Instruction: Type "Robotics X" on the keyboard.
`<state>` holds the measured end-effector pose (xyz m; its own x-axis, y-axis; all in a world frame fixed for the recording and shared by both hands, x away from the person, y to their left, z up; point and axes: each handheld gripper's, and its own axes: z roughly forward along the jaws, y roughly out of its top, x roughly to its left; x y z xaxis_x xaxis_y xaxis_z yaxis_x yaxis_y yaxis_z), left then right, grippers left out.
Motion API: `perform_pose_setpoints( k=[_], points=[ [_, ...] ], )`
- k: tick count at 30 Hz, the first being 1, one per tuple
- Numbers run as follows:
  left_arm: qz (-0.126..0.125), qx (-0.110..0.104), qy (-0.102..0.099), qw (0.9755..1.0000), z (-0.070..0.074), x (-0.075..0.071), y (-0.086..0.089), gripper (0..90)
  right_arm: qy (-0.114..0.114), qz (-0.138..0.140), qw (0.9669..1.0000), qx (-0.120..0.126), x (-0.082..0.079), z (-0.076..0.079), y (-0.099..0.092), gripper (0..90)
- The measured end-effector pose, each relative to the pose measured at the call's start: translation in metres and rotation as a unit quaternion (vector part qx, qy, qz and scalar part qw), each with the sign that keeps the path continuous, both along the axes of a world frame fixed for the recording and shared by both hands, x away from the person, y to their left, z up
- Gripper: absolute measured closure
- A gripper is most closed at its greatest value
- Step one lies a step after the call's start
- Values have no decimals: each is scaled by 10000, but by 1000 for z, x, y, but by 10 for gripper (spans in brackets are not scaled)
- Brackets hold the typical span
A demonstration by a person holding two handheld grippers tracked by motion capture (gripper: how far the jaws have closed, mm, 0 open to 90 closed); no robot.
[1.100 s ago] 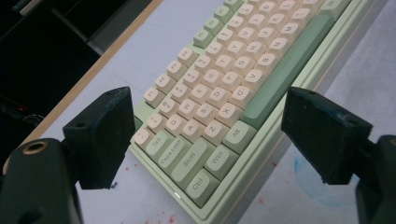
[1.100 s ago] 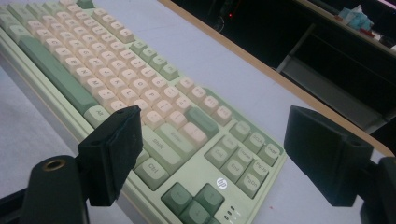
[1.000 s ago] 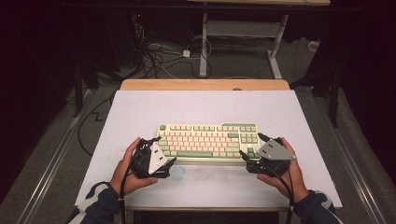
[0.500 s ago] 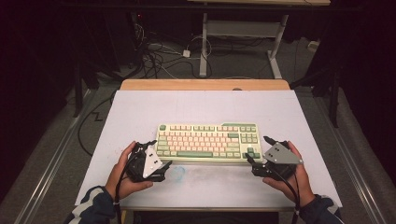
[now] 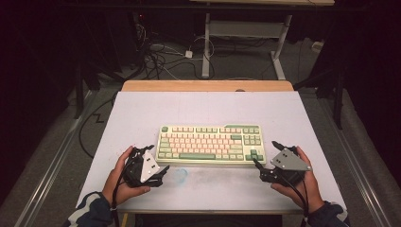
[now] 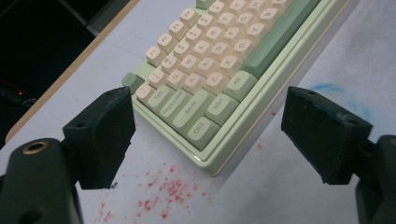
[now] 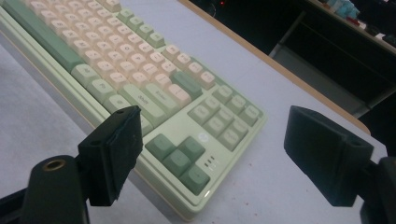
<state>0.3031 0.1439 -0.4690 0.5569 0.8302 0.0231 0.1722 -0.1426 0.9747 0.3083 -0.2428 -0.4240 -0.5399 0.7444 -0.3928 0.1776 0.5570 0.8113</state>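
Observation:
A cream and green keyboard [image 5: 210, 144] lies flat in the middle of the white table [image 5: 208, 109]. My left gripper [image 5: 160, 161] is held just off its near left corner, open, with nothing between its jaws. In the left gripper view the keyboard [image 6: 219, 60] corner with the Ctrl key sits between and just beyond the wide-apart fingers of the left gripper [image 6: 210, 135]. My right gripper [image 5: 265, 152] is open beside the near right corner. In the right gripper view the right gripper [image 7: 224, 154] frames the arrow keys of the keyboard [image 7: 116, 60] without touching them.
A faint blue smudge [image 5: 179, 175] marks the table in front of the keyboard, and red specks [image 6: 173, 186] lie near its left corner. The table's far edge is a wooden strip [image 5: 208, 86]. Cables [image 5: 161, 56] and another desk's legs [image 5: 205, 42] stand on the floor beyond.
Both grippers have drawn back from the keyboard's ends, outward and toward the person. The keyboard has stayed where it was.

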Motion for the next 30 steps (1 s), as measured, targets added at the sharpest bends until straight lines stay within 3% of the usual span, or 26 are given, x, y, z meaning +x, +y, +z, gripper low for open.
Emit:
perform_pose_setpoints(
  k=[13, 23, 28, 30],
  points=[
    [161, -28, 215, 9996, -9, -2, 18, 162, 86, -205, 9997, -39, -3, -7, -19, 200],
    [272, -47, 372, 9989, -16, 1, 28, 163, 181, -548, 9983, -13, -4, -19, -42, 199],
    [364, -49, 505, 9980, -22, 5, 31, 170, 366, -730, 9966, 99, -3, -30, -56, 201],
    [367, 66, 598, 9975, -24, 5, 32, 170, 464, -801, 9956, 136, -4, -35, -59, 201]
  ],
)
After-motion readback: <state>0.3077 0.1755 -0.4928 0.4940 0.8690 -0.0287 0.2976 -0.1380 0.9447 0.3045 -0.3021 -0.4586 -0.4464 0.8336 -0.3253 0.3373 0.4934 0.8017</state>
